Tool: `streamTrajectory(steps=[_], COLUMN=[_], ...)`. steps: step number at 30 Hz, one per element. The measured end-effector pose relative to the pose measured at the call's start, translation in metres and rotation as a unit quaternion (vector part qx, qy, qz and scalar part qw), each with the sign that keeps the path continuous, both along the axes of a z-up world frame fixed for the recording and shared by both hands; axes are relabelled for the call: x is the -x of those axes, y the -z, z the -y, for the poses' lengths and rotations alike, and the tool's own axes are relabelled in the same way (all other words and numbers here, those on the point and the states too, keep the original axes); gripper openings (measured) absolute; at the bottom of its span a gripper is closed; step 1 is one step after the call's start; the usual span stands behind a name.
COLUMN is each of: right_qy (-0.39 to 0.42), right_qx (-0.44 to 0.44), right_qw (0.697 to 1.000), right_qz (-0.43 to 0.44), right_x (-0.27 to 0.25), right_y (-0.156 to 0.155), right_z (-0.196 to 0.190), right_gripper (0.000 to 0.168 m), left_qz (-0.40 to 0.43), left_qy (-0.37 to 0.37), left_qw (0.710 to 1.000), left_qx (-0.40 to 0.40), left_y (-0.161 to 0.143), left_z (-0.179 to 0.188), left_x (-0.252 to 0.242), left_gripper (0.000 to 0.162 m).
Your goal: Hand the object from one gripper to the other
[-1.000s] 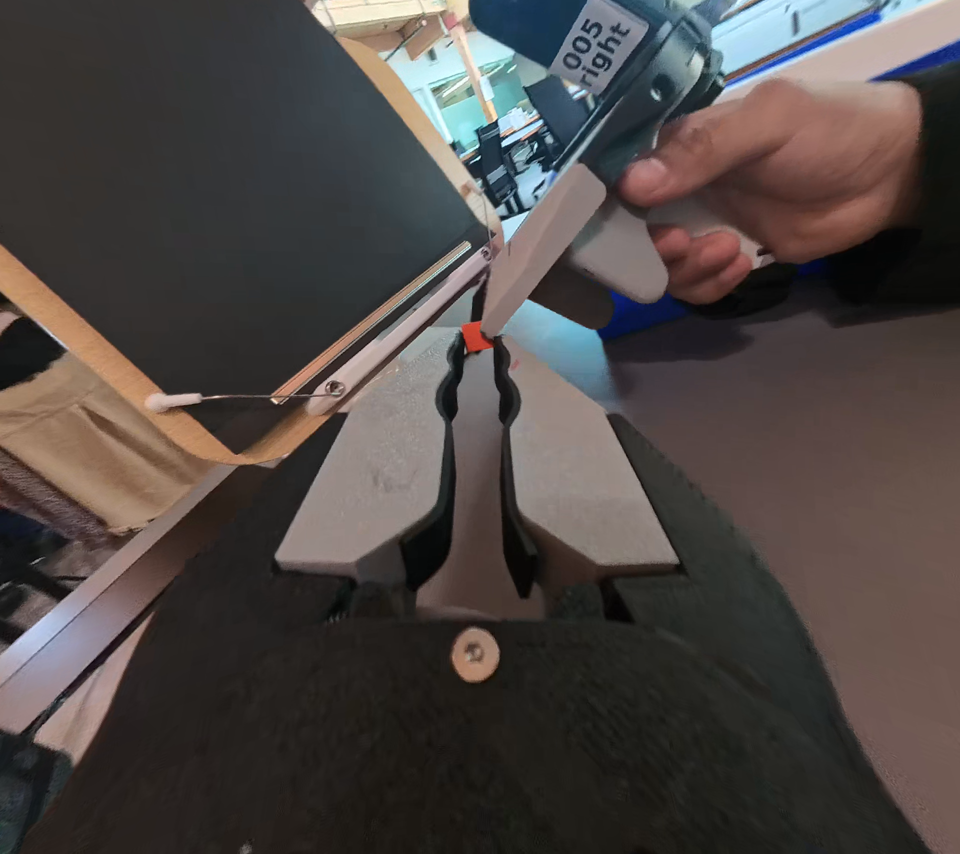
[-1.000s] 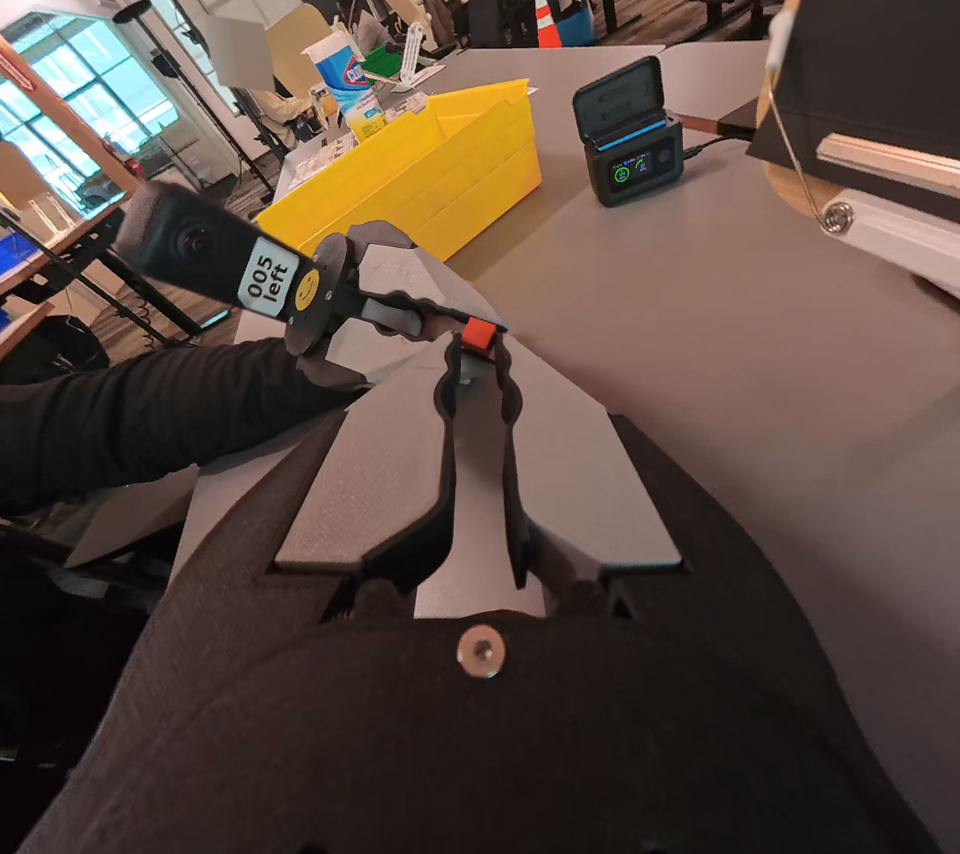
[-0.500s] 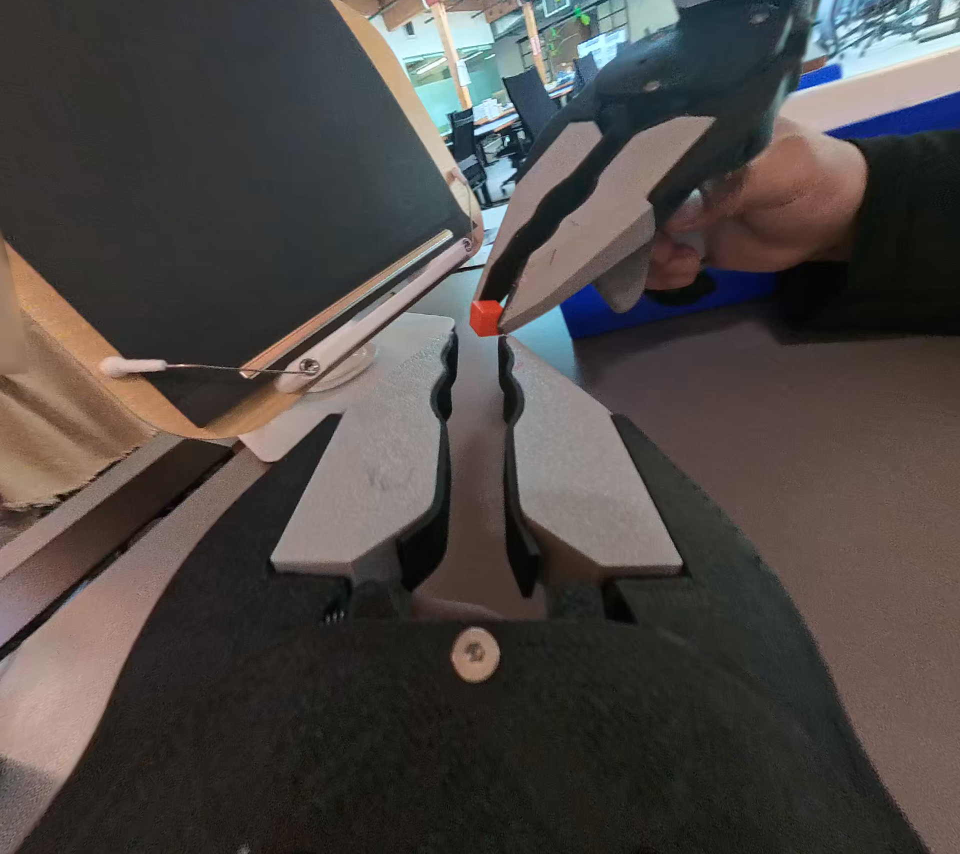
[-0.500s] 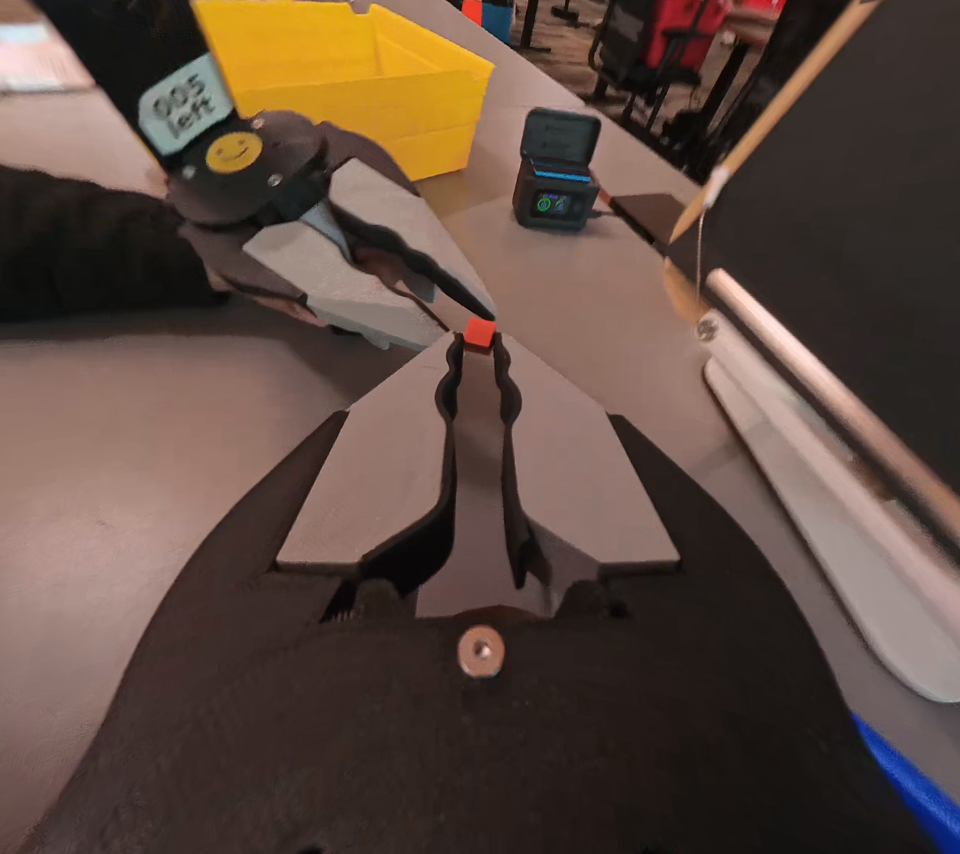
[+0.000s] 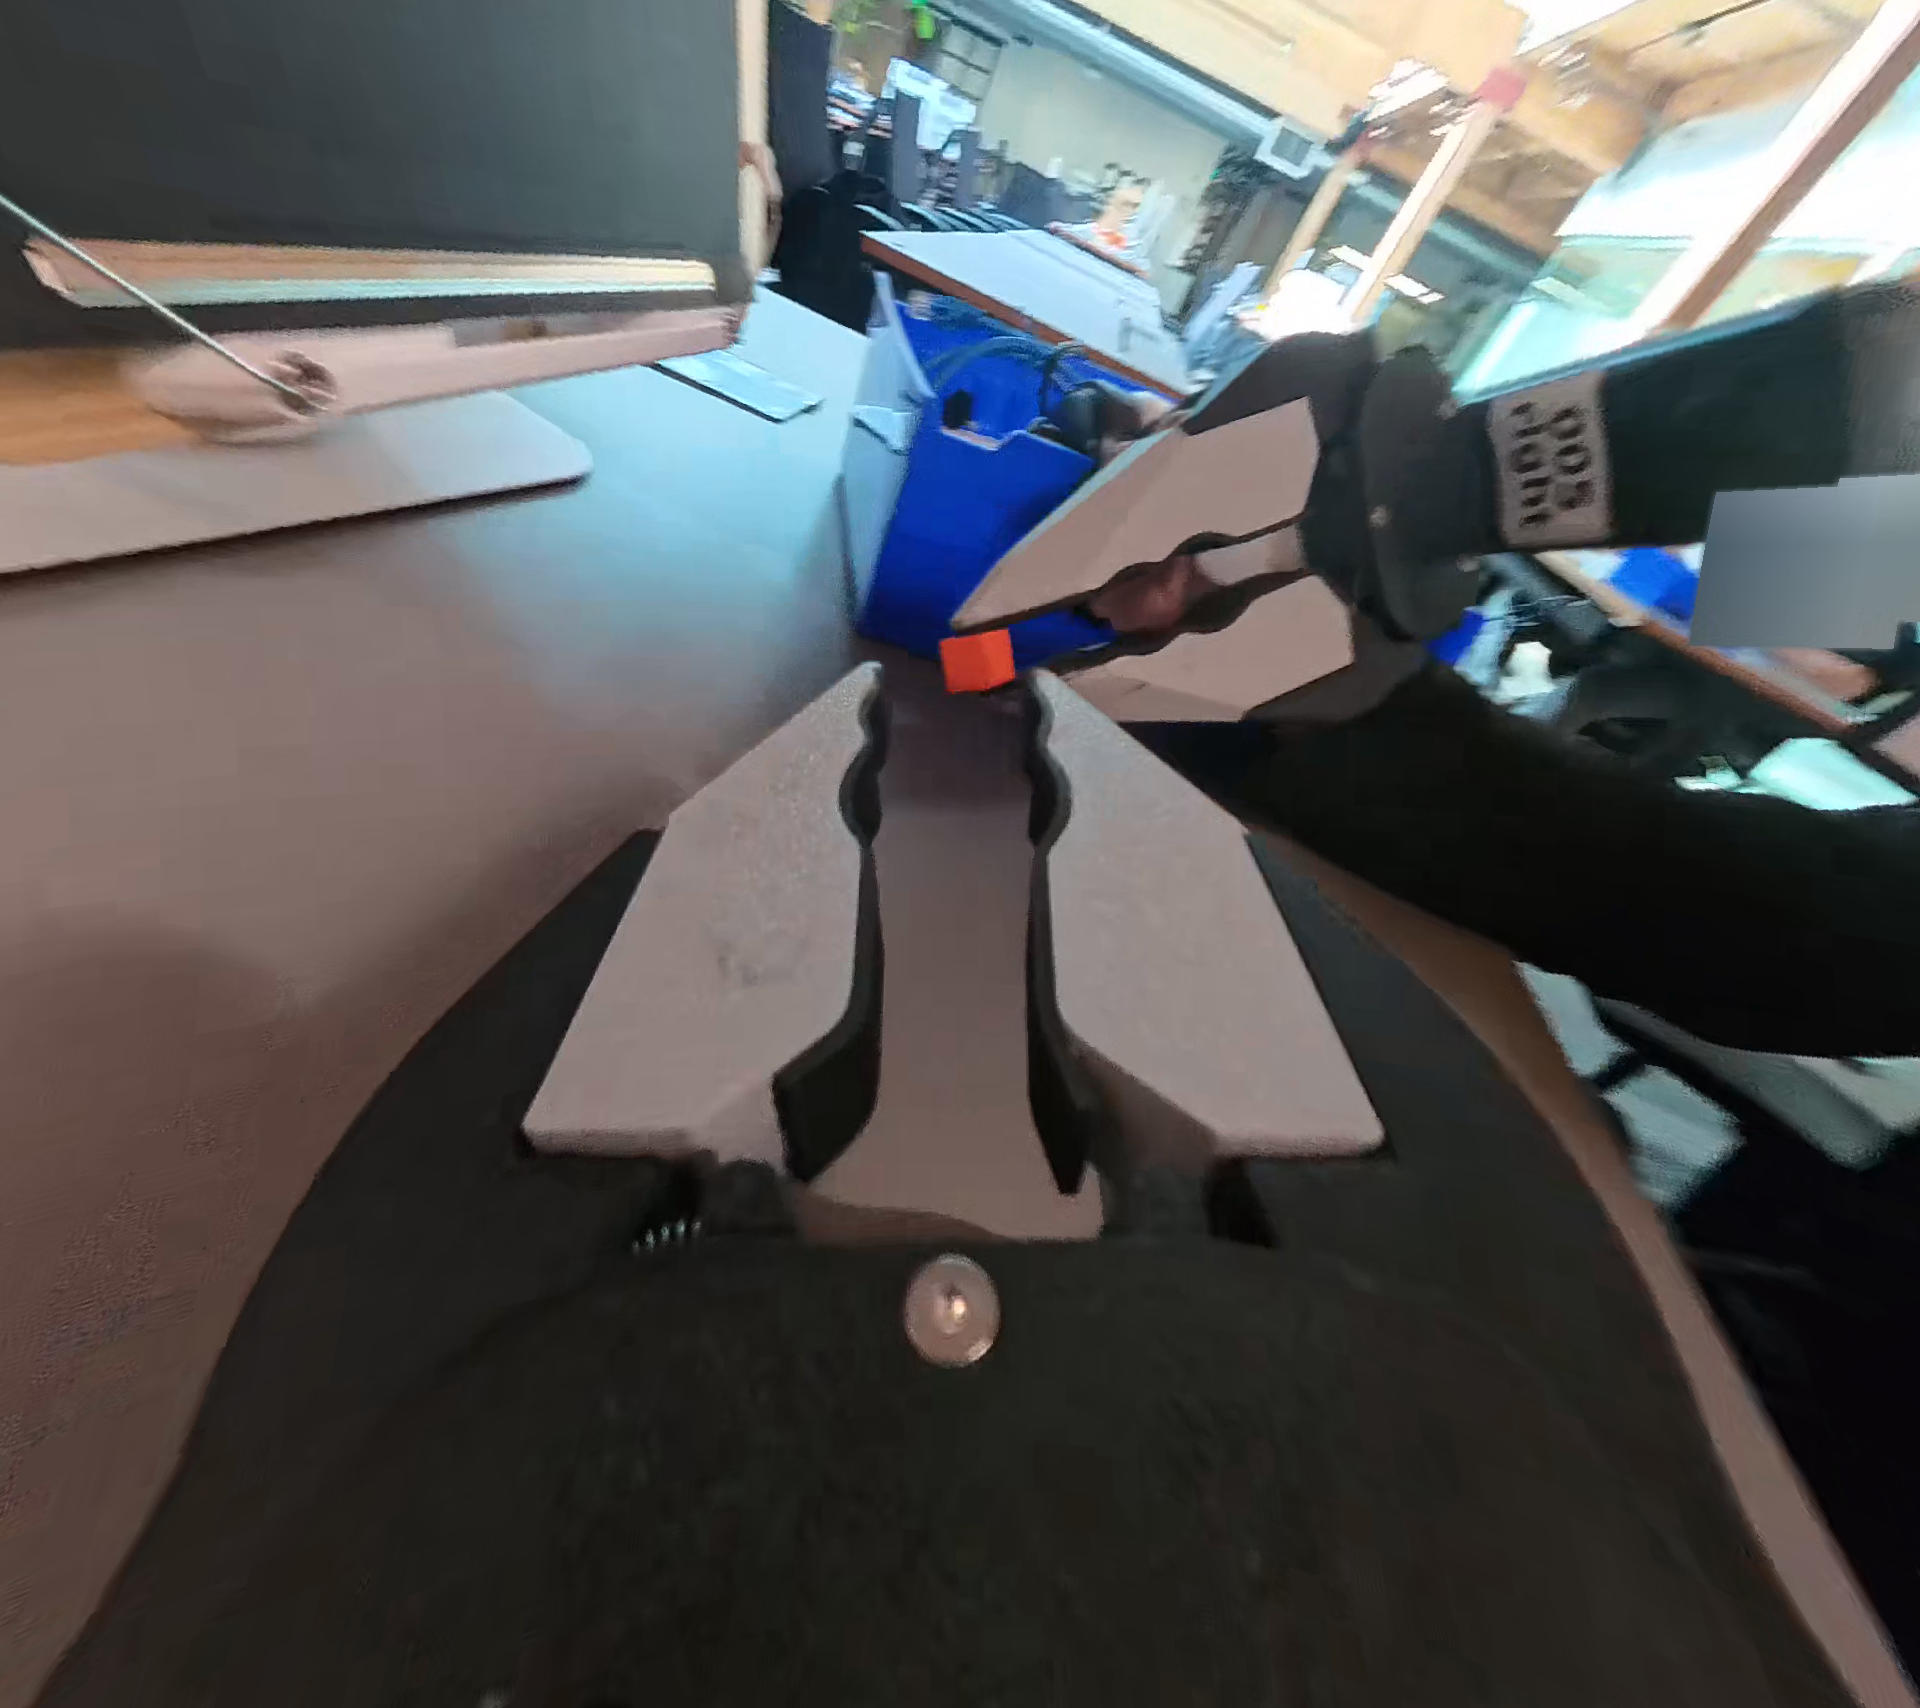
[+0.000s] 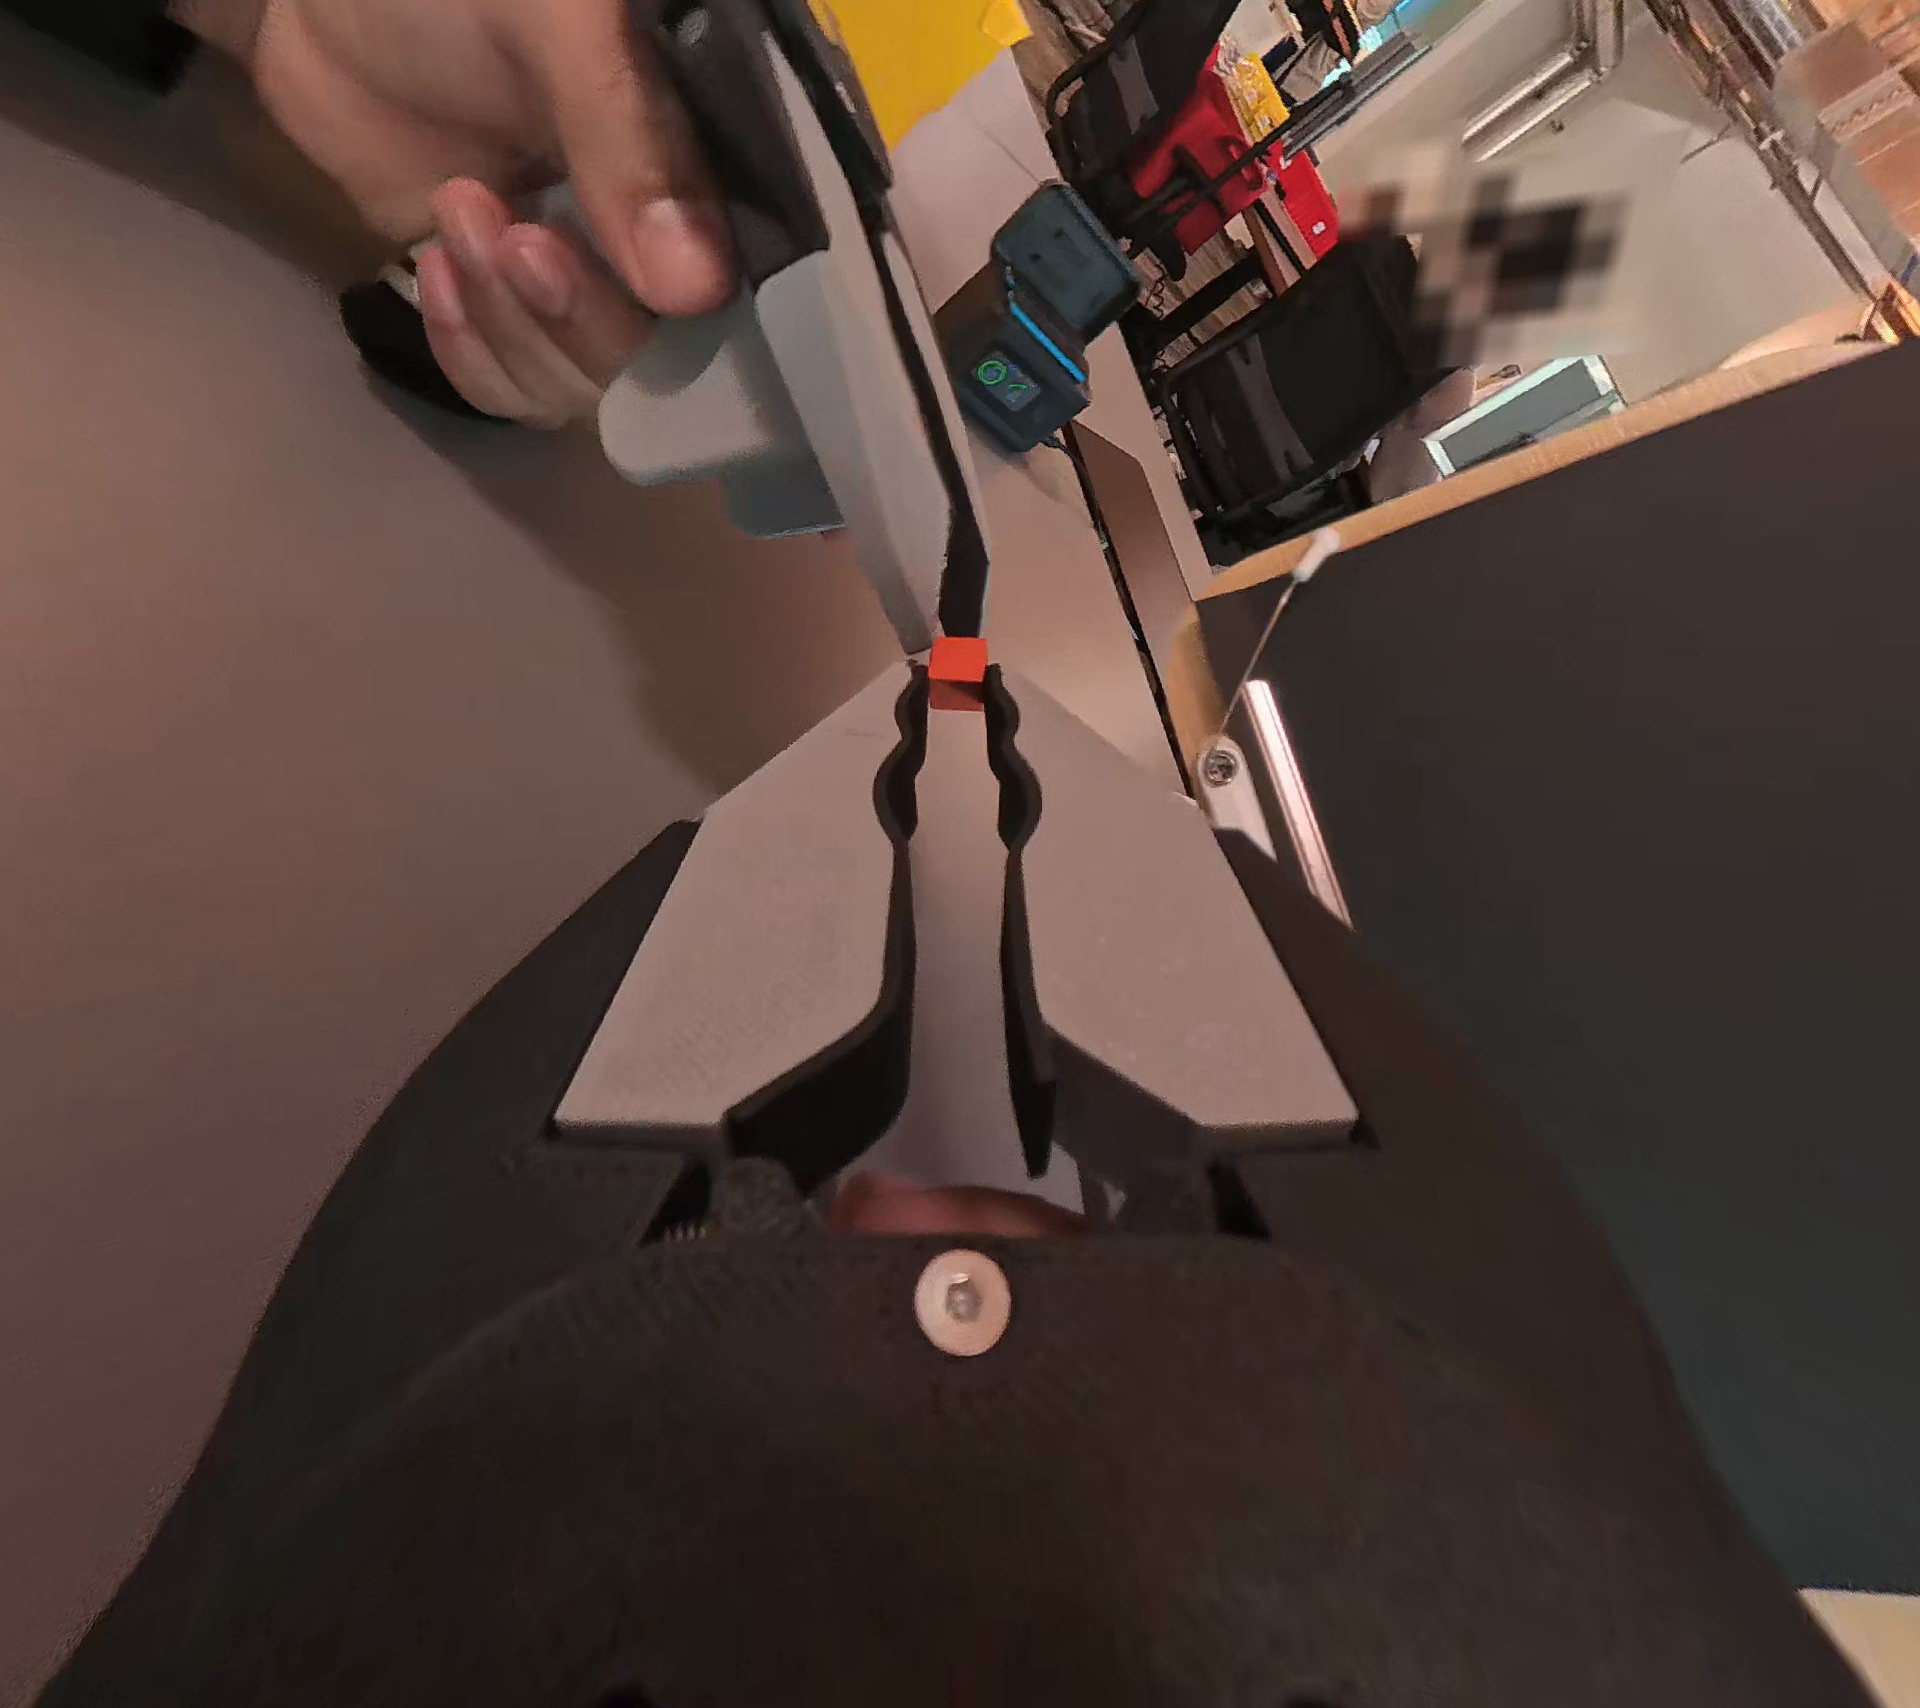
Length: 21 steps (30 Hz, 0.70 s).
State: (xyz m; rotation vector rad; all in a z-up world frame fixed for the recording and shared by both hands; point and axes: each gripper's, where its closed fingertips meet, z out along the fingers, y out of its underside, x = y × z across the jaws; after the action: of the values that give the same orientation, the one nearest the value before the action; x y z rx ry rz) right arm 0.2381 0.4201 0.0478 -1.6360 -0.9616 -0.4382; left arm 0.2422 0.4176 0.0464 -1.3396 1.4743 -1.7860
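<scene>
Orange cube sits clamped in right tongs; left tongs gape empty.

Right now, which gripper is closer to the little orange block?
The right gripper: it pinches the orange block between its fingertips. The left gripper is open, with the block just past its fingertips, not between them.
</scene>
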Motion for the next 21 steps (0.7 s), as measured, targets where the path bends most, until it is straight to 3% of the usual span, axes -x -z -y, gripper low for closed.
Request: streamTrajectory(steps=[6,14,21], right_qy=[-0.012,-0.063,-0.040], right_qx=[-0.006,-0.015,-0.005], right_qw=[0.999,0.997,0.999], right_qz=[0.035,0.028,0.017], right_x=[0.004,0.020,0.014], right_y=[0.004,-0.001,0.003], right_z=[0.003,0.014,0.008], right_gripper=[0.008,0.008,0.009], left_qz=[-0.009,-0.015,-0.015], left_qy=[0.045,0.110,0.064], left_qw=[0.998,0.987,0.997], left_qx=[0.043,0.116,0.051], left_y=[0.000,-0.004,0.000], left_z=[0.013,0.025,0.017], left_x=[0.002,0.010,0.003], left_gripper=[0.021,0.008,0.008])
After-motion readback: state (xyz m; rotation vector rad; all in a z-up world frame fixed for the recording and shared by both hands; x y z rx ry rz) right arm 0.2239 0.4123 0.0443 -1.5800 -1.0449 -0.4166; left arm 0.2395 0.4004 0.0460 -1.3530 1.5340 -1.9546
